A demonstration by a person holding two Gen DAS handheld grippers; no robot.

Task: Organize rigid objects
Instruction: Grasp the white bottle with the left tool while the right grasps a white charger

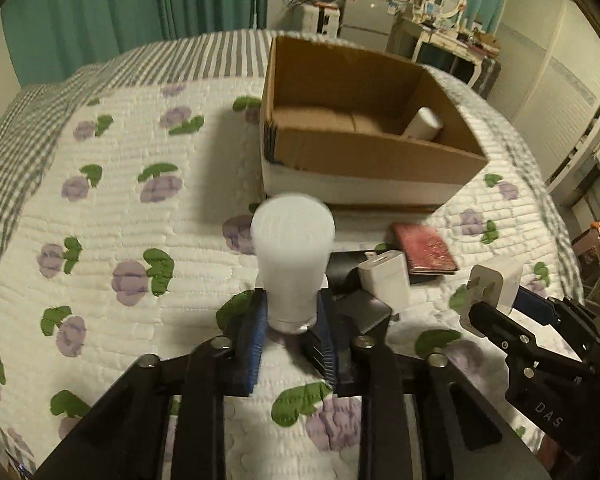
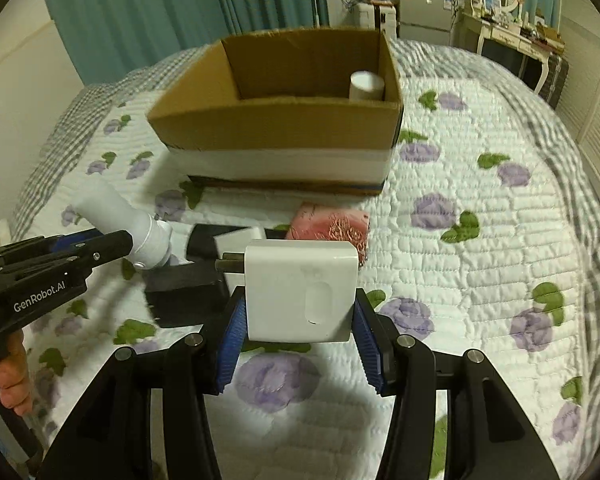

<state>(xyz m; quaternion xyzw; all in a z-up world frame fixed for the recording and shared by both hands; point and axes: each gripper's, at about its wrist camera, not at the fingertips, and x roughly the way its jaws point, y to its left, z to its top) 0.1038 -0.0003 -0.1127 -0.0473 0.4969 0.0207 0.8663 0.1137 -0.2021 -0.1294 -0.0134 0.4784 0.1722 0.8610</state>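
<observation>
**White bottle and white charger held above the quilted bed**

The white plastic bottle [image 1: 293, 256], cap end down, is clamped at its neck between the blue pads of the left hand-held gripper [image 1: 292, 322], lifted over the floral quilted bed [image 1: 100, 208]. From the right wrist view the same bottle [image 2: 120, 224] slants up and away from the left hand-held gripper [image 2: 112, 246]. The white rectangular wall charger [image 2: 302, 290], prongs pointing left, is gripped by its sides in the right hand-held gripper [image 2: 300, 336]; in the left wrist view that charger [image 1: 496, 284] sits in the right hand-held gripper [image 1: 488, 312] at lower right

Just beyond lie a second white charger cube [image 1: 384, 280], a black rectangular block [image 2: 186, 292] beside it, and a red patterned wallet [image 1: 426, 248] flat on the bed. Farther back stands an open brown cardboard box [image 2: 276, 128] with a white band round its base; a white cylindrical container [image 2: 366, 86] rests in its far right corner
</observation>
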